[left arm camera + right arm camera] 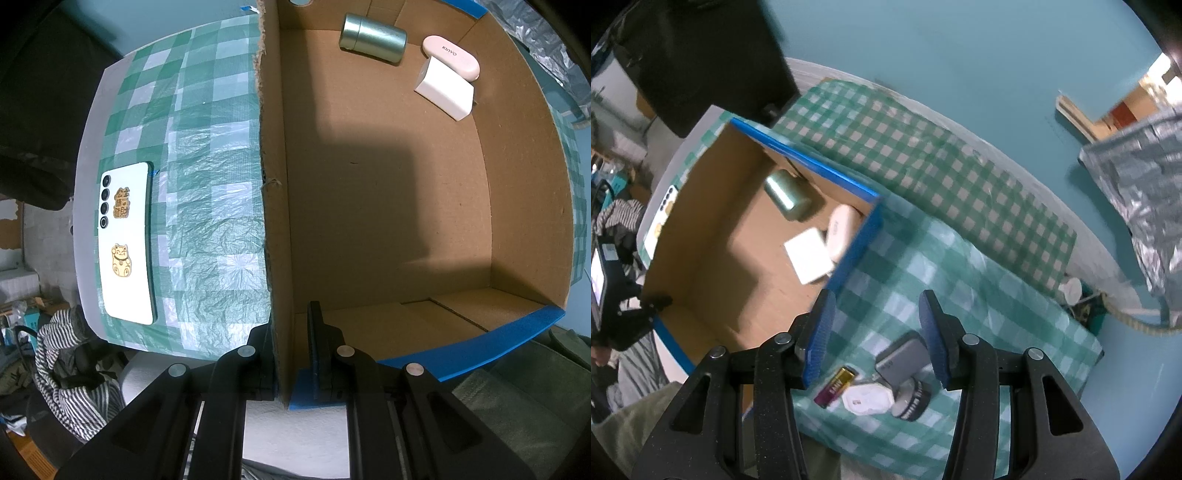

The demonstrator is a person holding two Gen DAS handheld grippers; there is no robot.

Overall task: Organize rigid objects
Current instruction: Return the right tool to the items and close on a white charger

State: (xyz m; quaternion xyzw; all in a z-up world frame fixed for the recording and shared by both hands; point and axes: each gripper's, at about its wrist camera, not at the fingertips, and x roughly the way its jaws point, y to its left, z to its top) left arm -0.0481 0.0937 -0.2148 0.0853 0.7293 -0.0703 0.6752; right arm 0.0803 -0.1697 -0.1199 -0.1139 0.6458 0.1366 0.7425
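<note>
The sorting is looking partly done: a green metal tin (373,36), a pink case (451,58) and a white block (445,88) are already lying together at the far end of the cardboard box (388,206), while a small cluster is waiting outside it on the checked tabletop (979,266). The left gripper (291,354) is straddling the box's near wall, one finger outside and one inside with a gap showing beside the card, so it seems to be steadying the box, though a firm pinch cannot be confirmed. The right gripper (875,332) is hanging with its fingers spread wide and holding nothing. Just below and between those fingers the remaining pieces are sitting close together: a grey power bank (901,360) nearly touching the right finger, a gold-and-purple battery (836,386), a white octagonal piece (868,400) and a black round lid-like item (912,400). The next move is probably calling for lowering onto one of these, most readily the power bank, without nudging its neighbours. A white phone (125,243) is also lying outside the box, beyond its left wall.
</note>
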